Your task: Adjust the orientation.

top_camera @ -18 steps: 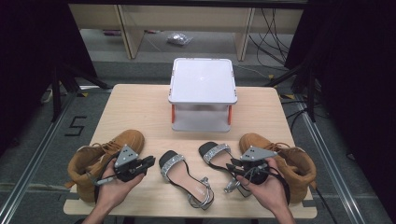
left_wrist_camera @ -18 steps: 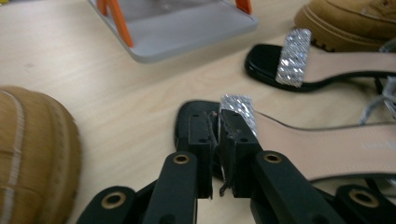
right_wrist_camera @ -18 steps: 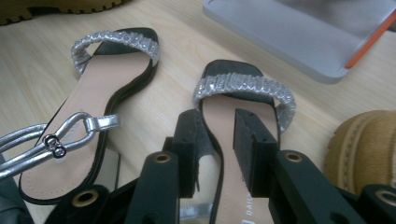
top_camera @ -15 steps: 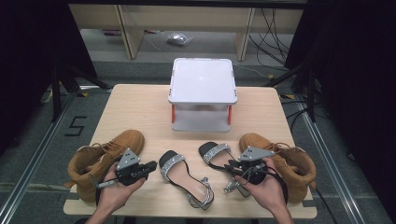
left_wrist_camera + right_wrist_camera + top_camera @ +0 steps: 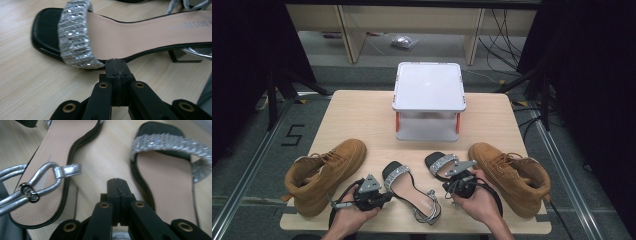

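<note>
Near the tabletop's front edge, my closed, empty left gripper (image 5: pixel 116 65) and right gripper (image 5: pixel 117 184) flank a glittery-strapped sandal (image 5: pixel 410 190) whose squared toe points toward the far edge.

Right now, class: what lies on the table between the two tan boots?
In the high view, two black sandals with glittery straps lie between the left boot and right boot: one centre-left, another right of it.

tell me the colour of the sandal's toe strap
Sparkly silver, on the strap of the sandal; clearest in the left gripper view.
</note>
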The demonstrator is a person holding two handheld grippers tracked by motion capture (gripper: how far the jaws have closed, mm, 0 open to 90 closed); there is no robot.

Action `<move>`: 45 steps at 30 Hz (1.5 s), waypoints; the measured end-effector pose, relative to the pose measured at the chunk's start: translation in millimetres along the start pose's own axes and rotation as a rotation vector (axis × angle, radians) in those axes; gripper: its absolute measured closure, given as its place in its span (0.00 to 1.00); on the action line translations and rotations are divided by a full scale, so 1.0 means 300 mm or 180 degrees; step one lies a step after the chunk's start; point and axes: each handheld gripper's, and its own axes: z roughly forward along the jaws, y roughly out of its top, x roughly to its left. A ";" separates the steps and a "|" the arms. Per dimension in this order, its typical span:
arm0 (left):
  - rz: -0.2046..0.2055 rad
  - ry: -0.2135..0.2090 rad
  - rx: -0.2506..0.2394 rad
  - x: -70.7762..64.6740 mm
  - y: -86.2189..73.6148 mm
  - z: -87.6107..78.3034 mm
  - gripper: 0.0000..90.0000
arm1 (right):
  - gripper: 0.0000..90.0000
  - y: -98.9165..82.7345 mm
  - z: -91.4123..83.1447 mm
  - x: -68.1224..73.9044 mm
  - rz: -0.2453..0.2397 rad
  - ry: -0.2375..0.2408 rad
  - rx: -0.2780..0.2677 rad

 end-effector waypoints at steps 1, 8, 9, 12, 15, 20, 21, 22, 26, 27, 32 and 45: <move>0.0000 0.0000 0.0000 0.000 0.000 0.000 1.00 | 1.00 0.000 0.000 0.000 0.0000 0.0000 0.0000; 0.0007 -0.0092 0.0018 -0.022 -0.010 0.035 1.00 | 1.00 0.012 0.029 0.033 0.0046 0.0191 0.0190; 0.0059 -0.0083 0.0060 -0.020 -0.009 0.036 1.00 | 1.00 0.012 0.029 0.033 0.0046 0.0191 0.0190; 0.0075 -0.0092 0.0099 -0.021 -0.002 0.048 0.99 | 1.00 0.010 0.047 0.047 0.0043 0.0261 0.0247; 0.0100 -0.0062 0.0106 -0.022 0.002 0.053 0.99 | 1.00 0.011 0.053 0.059 0.0059 0.0291 0.0298; 0.0085 -0.0100 0.0136 -0.029 0.000 0.053 1.00 | 1.00 0.010 0.068 0.066 0.0001 0.0358 0.0299; 0.0022 -0.0136 0.0118 -0.040 -0.002 0.056 1.00 | 1.00 0.011 0.077 0.073 -0.0037 0.0388 0.0309; 0.0064 -0.0139 0.0135 -0.049 -0.003 0.062 1.00 | 1.00 0.011 0.078 0.078 -0.0020 0.0370 0.0331; 0.0119 -0.0099 0.0176 -0.038 0.007 0.071 0.99 | 1.00 0.011 0.079 0.075 -0.0026 0.0405 0.0310; 0.0119 -0.0099 0.0176 -0.038 0.007 0.071 0.99 | 1.00 0.011 0.079 0.075 -0.0026 0.0405 0.0310; 0.0077 -0.0099 0.0227 -0.022 0.014 0.066 1.00 | 1.00 0.008 0.080 0.091 0.0035 0.0507 0.0315; -0.0036 0.0109 0.0213 0.057 0.037 0.073 1.00 | 1.00 0.060 0.157 0.207 -0.0098 0.0782 0.0242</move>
